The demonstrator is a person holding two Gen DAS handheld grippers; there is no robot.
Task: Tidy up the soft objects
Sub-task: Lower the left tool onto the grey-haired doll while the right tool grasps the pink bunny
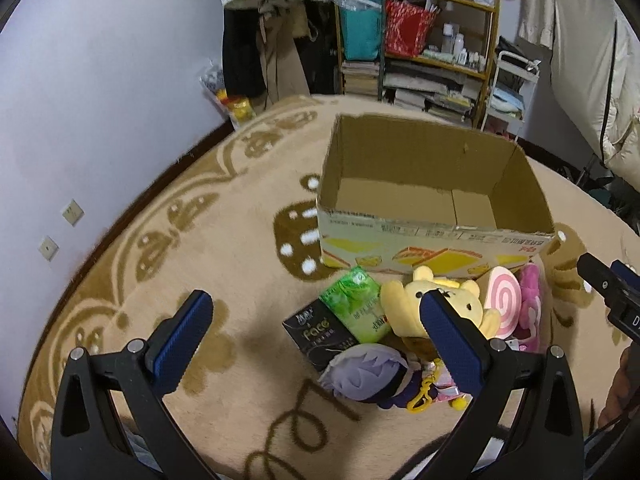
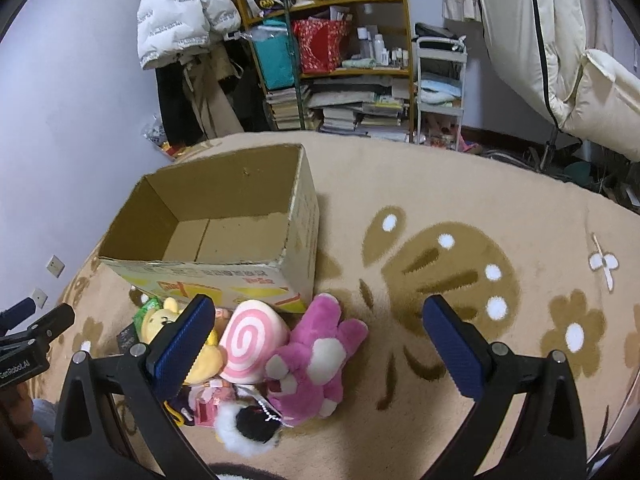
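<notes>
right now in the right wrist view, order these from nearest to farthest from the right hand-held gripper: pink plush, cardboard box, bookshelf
1. pink plush, lying on the rug just left of the right hand-held gripper.
2. cardboard box, open, behind the plush to the left.
3. bookshelf, against the far wall.

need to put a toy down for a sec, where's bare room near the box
The carpet right of the cardboard box lies bare, as does the carpet left of it in the left wrist view. The box floor is empty too. It is crowded in front, where the pink plush and yellow plush pile up.
</notes>
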